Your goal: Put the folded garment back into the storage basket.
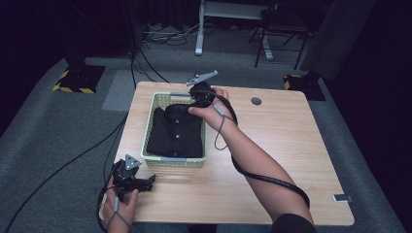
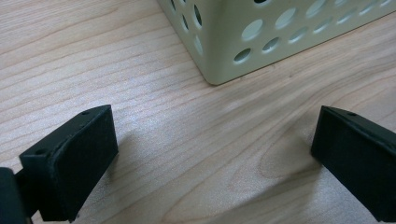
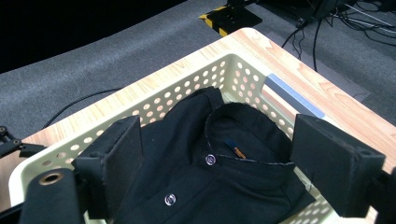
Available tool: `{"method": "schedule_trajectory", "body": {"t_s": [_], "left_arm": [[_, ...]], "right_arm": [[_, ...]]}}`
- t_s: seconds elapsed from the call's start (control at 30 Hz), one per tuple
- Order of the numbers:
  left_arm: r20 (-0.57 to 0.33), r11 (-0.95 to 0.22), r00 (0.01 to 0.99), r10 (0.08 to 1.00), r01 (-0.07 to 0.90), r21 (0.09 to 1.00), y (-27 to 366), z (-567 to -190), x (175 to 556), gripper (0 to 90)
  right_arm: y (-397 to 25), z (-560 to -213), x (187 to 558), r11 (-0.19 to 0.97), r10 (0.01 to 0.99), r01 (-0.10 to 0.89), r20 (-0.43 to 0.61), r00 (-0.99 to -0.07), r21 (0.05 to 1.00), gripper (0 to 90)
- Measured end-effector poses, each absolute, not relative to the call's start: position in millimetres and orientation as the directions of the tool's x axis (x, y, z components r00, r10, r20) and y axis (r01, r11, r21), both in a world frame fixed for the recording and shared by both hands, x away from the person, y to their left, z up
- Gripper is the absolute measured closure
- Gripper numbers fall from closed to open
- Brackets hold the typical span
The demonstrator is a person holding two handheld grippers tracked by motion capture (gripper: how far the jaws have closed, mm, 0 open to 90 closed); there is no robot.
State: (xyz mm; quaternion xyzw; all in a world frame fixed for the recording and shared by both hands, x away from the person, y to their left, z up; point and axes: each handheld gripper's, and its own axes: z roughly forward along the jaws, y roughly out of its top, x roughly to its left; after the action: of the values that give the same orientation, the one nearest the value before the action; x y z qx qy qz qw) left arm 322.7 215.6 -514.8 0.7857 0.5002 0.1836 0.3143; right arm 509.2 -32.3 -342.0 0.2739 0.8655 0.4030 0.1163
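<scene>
- Right gripper [image 3: 215, 163] has its jaws spread wide, holding nothing, hanging right over the shirt's [image 3: 201, 186] collar.
- Shirt's folded inside the basket [image 1: 150, 128].
- Left gripper [image 2: 210, 163] is wide open too, empty, on the table [image 2: 93, 56] by the basket's corner.

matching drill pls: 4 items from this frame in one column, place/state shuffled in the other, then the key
Column 1
1. black shirt
2. green basket
3. left hand-held gripper
4. right hand-held gripper

Column 2
A. open, low over bare table wood by a basket corner
B. stands on the table, perforated walls
C. folded, buttoned, lying inside the basket
D. open, poised above the shirt collar

Pairs: 1-C, 2-B, 3-A, 4-D
</scene>
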Motion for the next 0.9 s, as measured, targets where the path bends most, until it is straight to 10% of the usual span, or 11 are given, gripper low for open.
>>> {"method": "schedule_trajectory", "body": {"t_s": [0.9], "left_arm": [[-0.026,-0.302,0.432,0.901,0.671,0.677,216,-515,323,0.4]], "right_arm": [[-91,-324,492,0.493,0.595,0.379,0.015,-0.804,0.783,15.9]]}}
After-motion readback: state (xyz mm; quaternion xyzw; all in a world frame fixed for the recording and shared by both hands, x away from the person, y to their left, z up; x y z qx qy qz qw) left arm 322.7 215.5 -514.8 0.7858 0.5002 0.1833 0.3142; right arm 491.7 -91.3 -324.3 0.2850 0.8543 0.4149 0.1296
